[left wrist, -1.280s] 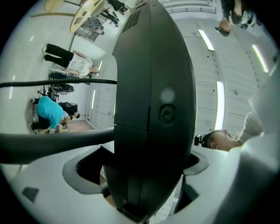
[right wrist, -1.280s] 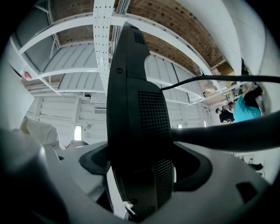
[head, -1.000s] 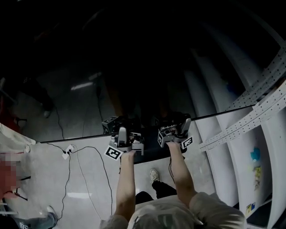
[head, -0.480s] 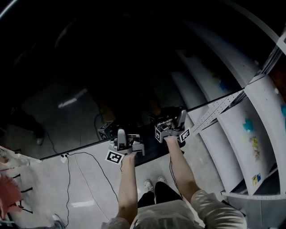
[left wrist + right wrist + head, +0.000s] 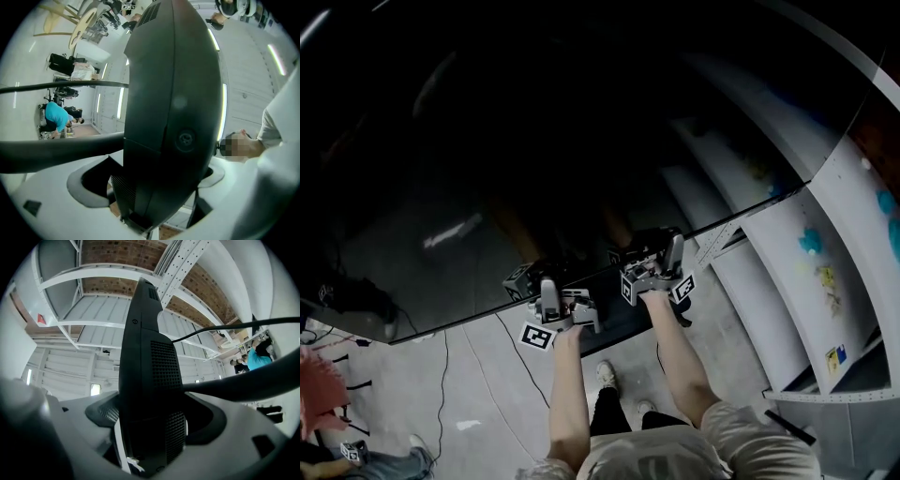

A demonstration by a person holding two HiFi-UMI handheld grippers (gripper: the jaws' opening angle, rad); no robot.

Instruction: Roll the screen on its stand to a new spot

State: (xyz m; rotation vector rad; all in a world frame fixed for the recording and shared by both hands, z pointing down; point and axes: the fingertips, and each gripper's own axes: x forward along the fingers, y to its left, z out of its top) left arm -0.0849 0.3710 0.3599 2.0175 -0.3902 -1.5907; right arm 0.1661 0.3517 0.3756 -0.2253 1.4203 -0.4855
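Screen (image 5: 534, 141) is the big dark glossy panel filling the top of the head view, with its near edge running diagonally just in front of the person. Stand and wheels aren't in view, so can't confirm how it's rolling

Left gripper (image 5: 553, 298) is clamped on that edge. In its own view the black housing sits right between the jaws, which pinch it. Right gripper (image 5: 661, 261) is the same further along the edge, jaws closed on the vented back of the casing

Two grips set apart on one edge looks deliberate: it gives steering torque and keeps the panel from yawing while it's pushed. Both arms are stretched out, so I'd say the move is under way

Surroundings: white panels (image 5: 797, 281) close on the right, and a loose cable (image 5: 502, 375) on the floor (image 5: 441, 403) near the person's shoes (image 5: 605, 375)

Risks, my read: wheels snagging that cable, and the right corner clipping the panels. Keep the push low and slow
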